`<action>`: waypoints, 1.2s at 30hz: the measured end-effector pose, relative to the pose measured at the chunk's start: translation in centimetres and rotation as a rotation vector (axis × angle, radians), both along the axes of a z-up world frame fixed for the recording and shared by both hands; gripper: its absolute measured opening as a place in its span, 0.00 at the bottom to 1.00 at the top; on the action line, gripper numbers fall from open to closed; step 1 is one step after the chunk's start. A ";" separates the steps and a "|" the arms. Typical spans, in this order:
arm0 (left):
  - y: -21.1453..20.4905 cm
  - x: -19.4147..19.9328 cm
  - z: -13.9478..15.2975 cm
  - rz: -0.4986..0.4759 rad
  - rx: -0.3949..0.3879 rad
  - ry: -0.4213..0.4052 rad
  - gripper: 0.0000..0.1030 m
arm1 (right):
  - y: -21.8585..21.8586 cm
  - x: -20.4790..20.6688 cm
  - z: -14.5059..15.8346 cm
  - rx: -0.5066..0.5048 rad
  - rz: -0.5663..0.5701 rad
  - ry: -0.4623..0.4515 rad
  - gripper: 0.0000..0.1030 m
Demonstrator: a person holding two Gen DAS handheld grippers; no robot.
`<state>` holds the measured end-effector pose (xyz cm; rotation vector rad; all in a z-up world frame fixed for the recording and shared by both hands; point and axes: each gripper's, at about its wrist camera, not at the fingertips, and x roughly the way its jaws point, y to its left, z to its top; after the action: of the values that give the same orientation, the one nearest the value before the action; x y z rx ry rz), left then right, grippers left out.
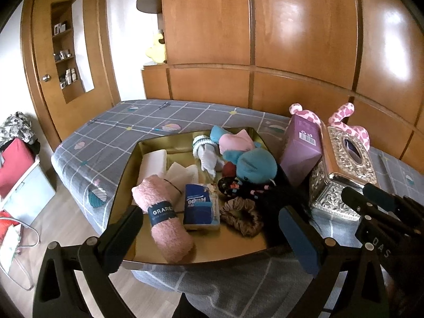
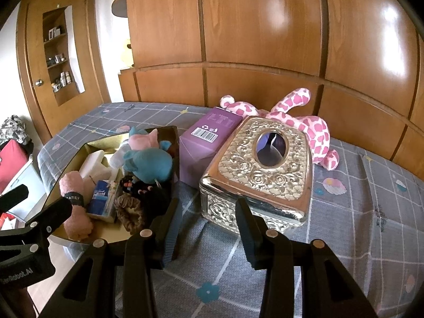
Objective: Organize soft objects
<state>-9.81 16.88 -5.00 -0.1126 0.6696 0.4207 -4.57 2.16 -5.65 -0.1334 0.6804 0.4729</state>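
A gold tray [image 1: 137, 156] on the bed holds soft things: a rolled pink towel [image 1: 169, 228], a blue tissue pack [image 1: 201, 206], a brown scrunchie [image 1: 242, 216], a blue plush [image 1: 254, 164], a pink plush [image 1: 235, 140] and white cloths [image 1: 155, 161]. My left gripper [image 1: 212, 225] is open and empty at the tray's near edge. My right gripper [image 2: 209, 222] is open and empty in front of the silver tissue box [image 2: 259, 175]. A pink spotted plush [image 2: 315, 124] lies behind that box.
A purple carton [image 2: 206, 143] stands between the tray [image 2: 92, 143] and the tissue box. The grey checked bed [image 2: 357, 212] is backed by wooden panels. The floor and a red-topped bin [image 1: 16, 164] lie at the left.
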 end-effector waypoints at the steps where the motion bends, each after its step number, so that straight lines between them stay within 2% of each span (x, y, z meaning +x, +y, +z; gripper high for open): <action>1: -0.1 0.0 0.0 -0.001 0.001 0.001 1.00 | 0.0 0.0 0.0 0.001 0.000 0.002 0.40; 36: -0.4 0.3 -0.4 -0.016 -0.015 0.017 0.99 | -0.1 0.3 -0.5 -0.002 -0.009 0.014 0.40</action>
<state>-9.51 16.51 -5.39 -0.1184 0.6905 0.4018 -4.27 2.08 -6.14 -0.1290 0.6951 0.4649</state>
